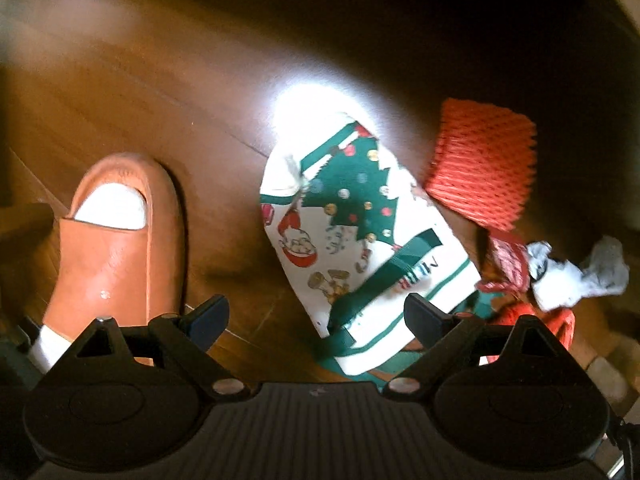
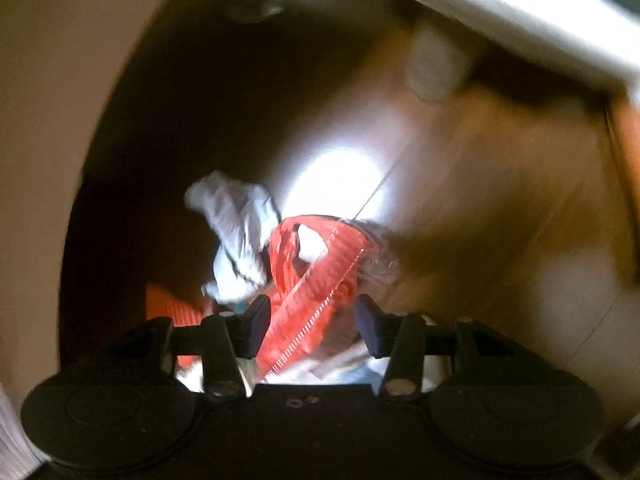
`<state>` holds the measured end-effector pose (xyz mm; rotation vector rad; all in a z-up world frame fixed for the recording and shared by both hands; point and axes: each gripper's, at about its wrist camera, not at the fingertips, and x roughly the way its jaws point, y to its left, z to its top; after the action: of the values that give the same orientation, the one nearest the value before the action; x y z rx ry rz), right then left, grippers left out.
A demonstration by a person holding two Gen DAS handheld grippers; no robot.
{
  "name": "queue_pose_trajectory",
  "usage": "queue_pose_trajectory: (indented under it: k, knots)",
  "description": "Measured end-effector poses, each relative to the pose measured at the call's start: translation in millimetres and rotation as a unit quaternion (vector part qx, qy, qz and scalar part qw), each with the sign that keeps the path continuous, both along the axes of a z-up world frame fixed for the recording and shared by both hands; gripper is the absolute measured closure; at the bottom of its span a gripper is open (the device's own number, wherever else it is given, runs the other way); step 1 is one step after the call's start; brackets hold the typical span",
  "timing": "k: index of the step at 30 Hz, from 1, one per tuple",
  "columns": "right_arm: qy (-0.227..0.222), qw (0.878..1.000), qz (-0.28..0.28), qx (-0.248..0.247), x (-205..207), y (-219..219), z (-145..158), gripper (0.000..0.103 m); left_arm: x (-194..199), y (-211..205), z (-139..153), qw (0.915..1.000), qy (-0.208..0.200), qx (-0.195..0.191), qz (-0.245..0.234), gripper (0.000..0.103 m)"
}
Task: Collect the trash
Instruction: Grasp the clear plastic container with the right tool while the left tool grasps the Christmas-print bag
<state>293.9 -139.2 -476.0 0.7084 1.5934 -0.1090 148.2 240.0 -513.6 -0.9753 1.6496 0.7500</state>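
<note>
A white paper bag printed with a green Christmas tree (image 1: 360, 220) lies flat on the wooden floor. My left gripper (image 1: 316, 316) hangs over the bag's near end, jaws wide open and pressing on nothing. To the right lie a red foam net (image 1: 480, 164), a red striped wrapper (image 1: 508, 268) and crumpled white paper (image 1: 576, 276). My right gripper (image 2: 312, 320) points down over a red plastic wrapper (image 2: 316, 280), which shows between the open jaws without the pads touching it. Crumpled white paper (image 2: 240, 232) lies just beyond, and the red foam net (image 2: 168, 304) is at the left.
A person's foot in an orange slipper (image 1: 120, 232) with a white sock stands on the floor left of the bag. A white furniture edge (image 2: 520, 12) crosses the top right of the right wrist view. A pale wall or panel (image 2: 40, 160) curves along the left.
</note>
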Motion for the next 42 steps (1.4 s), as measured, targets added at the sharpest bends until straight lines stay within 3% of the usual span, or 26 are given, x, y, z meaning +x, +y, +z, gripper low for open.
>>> queue_pose_trajectory:
  k: [7,13,23,25,26,31,33,34,37,42]
  knots:
    - [0.023,0.998,-0.055,-0.005,-14,-10,-21,0.056,-9,1,-22,0.9997,0.001,-0.013,0.021,0.008]
    - [0.039,0.997,-0.066,-0.011,-7,-7,-44,0.056,-10,0,-33,0.9996,0.002,-0.019,0.020,0.008]
    - [0.028,0.999,-0.044,-0.015,1,7,-57,0.052,-12,6,-49,0.9989,-0.017,-0.030,0.031,0.010]
    - [0.024,0.999,-0.043,-0.014,2,8,-56,0.052,-10,6,-50,0.9989,-0.024,-0.030,0.027,0.019]
    - [0.020,0.999,-0.040,-0.016,2,9,-55,0.053,-10,6,-51,0.9986,-0.028,-0.034,0.029,0.032]
    - [-0.001,1.000,-0.015,-0.018,3,9,-54,0.056,-5,10,-53,0.9976,-0.041,-0.043,0.037,0.069]
    - [-0.007,1.000,-0.008,-0.021,3,10,-49,0.057,-4,11,-49,0.9972,-0.048,-0.042,0.039,0.075]
    - [-0.012,1.000,-0.003,-0.020,3,10,-47,0.057,-4,11,-48,0.9970,-0.052,-0.042,0.038,0.083]
    - [-0.028,0.999,0.018,-0.027,2,13,-35,0.058,1,10,-40,0.9971,-0.056,-0.042,0.029,0.089]
    - [-0.061,0.996,0.060,-0.029,-2,6,1,0.058,13,4,-25,0.9983,-0.052,-0.027,-0.005,0.090]
